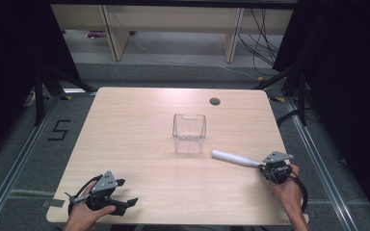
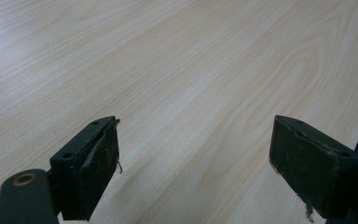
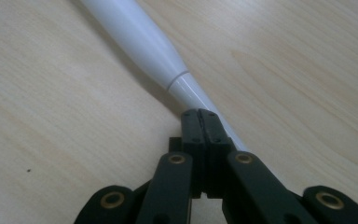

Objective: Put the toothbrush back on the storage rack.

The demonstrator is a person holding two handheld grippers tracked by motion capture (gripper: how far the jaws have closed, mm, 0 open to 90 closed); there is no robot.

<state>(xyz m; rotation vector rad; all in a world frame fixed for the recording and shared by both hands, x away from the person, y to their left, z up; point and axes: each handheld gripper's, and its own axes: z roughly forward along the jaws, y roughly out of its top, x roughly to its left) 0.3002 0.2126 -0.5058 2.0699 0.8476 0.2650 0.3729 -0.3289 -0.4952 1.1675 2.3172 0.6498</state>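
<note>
A white tapered stick-shaped tool lies on the wooden table, right of centre, its thick end toward a clear plastic container. My right gripper sits at the tool's thin end. In the right gripper view the jaws are pressed flat together, so the gripper is shut, and the white tool passes under and beside the tips, not between them. My left gripper rests near the front left edge, held by a hand. It stands open over bare wood.
The clear container stands upright near the table's middle. A round cable hole lies at the far side. Dark drapes flank both sides, and cables run across the floor beyond the table.
</note>
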